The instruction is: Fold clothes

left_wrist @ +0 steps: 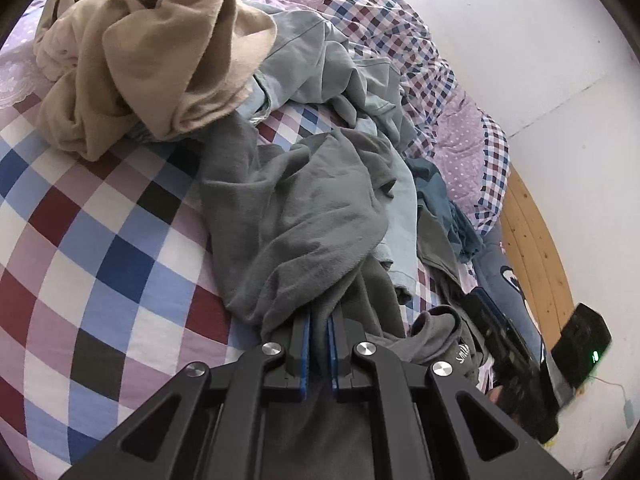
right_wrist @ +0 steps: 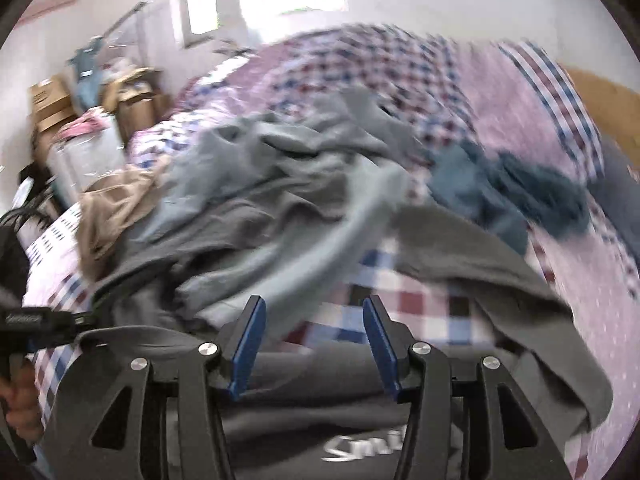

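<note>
Left claw [left_wrist: 319,322] pinches the grey garment [left_wrist: 304,216], hiding its tips; right claw [right_wrist: 314,314] wide, empty, blurred.

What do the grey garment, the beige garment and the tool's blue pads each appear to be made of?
Grey garment: probably cotton jersey or fleece, matte, with soft folds and a ribbed cuff.
Beige garment: likely a brushed knit, slightly fuzzy surface.
Blue pads: apparently rubber or plastic, smooth and flat-faced; hard to tell which.
</note>
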A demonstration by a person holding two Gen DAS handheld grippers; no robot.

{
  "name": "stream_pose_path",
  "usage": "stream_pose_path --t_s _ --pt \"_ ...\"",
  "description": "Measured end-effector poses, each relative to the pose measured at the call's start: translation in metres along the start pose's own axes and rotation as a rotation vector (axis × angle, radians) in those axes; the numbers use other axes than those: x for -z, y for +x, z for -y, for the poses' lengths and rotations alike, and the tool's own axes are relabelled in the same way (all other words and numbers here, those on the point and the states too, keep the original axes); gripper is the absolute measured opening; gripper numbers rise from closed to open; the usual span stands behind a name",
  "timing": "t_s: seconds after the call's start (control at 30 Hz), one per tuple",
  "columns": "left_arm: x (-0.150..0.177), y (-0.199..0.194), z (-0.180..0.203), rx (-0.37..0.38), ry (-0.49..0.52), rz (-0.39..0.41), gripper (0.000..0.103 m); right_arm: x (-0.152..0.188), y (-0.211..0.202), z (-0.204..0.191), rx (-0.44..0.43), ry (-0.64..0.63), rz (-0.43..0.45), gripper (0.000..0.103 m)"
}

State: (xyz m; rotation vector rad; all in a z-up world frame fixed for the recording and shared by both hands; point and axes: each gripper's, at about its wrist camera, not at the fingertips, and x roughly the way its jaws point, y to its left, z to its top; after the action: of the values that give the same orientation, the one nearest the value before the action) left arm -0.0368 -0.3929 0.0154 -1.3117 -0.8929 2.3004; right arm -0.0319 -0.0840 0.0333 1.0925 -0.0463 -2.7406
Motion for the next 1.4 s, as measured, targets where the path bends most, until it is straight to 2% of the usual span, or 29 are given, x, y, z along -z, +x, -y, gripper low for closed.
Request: stream_pose_path --t_s 0.13,0.23,0.3,0.33,0.37,0.53,1.03,1.23,1.4 --pt "0.001 0.001 0.002 -0.009 -0.001 -0.006 0.006 0.006 0.018 0.007 0.006 0.030 -0.109 0.054" --pt "0.002 0.003 0.002 -0.023 -0.007 -0.018 0.007 0.011 0.020 -0.007 0.060 -0.058 -0.126 0.054" --pt "0.003 0.003 0.002 -0.029 -0.009 -0.020 0.008 0.014 0.020 -0.009 0.076 -0.073 -0.135 0.047" --pt "0.003 0.003 0.002 -0.031 -0.009 -0.021 0.009 0.014 0.020 -0.009 0.079 -0.069 -0.142 0.036" --pt "0.004 0.004 0.003 -0.034 -0.009 -0.022 0.010 0.015 0.020 -0.009 0.083 -0.066 -0.150 0.020" --pt "0.008 0.004 0.005 -0.042 -0.009 -0.029 0.015 0.023 0.011 -0.011 0.118 -0.071 -0.156 0.008" --pt "0.014 0.002 0.013 -0.045 0.032 -0.029 0.014 0.082 -0.043 -0.013 0.190 -0.080 -0.163 0.003" --pt "0.017 0.005 0.014 -0.047 0.042 -0.034 0.014 0.087 -0.057 -0.010 0.177 -0.032 -0.114 0.004" --pt "0.018 0.005 0.014 -0.053 0.054 -0.033 0.014 0.072 -0.067 -0.009 0.185 -0.010 -0.014 0.005"
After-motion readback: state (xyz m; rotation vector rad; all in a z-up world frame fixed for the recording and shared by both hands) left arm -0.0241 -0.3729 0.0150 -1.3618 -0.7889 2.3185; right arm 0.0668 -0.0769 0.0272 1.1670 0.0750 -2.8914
